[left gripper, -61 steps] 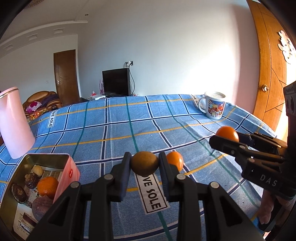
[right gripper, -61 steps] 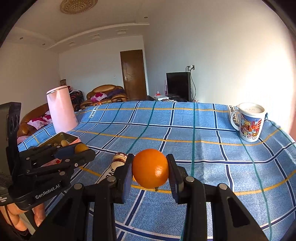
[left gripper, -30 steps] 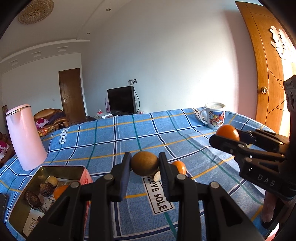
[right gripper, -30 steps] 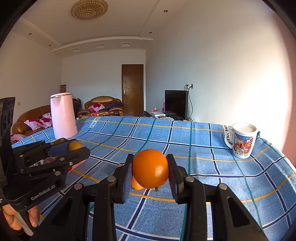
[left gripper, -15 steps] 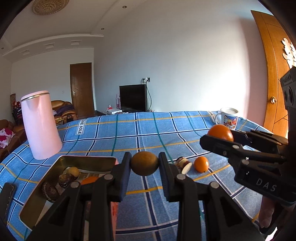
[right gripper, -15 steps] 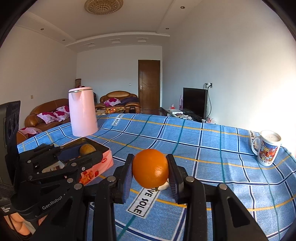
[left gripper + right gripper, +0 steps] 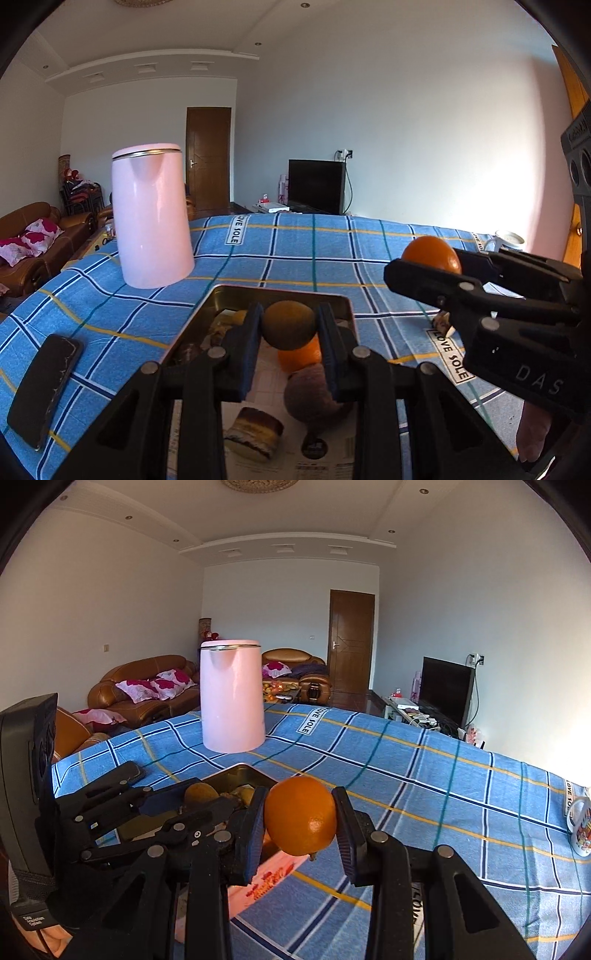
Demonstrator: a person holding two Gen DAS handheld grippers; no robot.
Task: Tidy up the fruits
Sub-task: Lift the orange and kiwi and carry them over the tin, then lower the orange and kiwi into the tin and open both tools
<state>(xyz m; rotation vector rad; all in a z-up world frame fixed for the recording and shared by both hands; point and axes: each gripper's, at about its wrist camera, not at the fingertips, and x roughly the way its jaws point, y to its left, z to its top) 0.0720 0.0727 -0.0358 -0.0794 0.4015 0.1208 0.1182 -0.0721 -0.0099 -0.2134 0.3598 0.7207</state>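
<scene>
The round brown-green fruit (image 7: 289, 324), clamped in the left gripper (image 7: 289, 332), hung over the open metal tin (image 7: 221, 291) already holding 1 orange (image 7: 300, 355) and other pieces, while the right gripper (image 7: 300, 821), beside it, gripped a bright round orange (image 7: 300, 815), both not yet dropped in.

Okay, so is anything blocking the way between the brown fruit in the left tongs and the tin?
Nothing visible does. The left tongs hold the brown fruit directly over the open tin, which has no lid. Fruits already lie inside, but bare floor remains beneath.
</scene>
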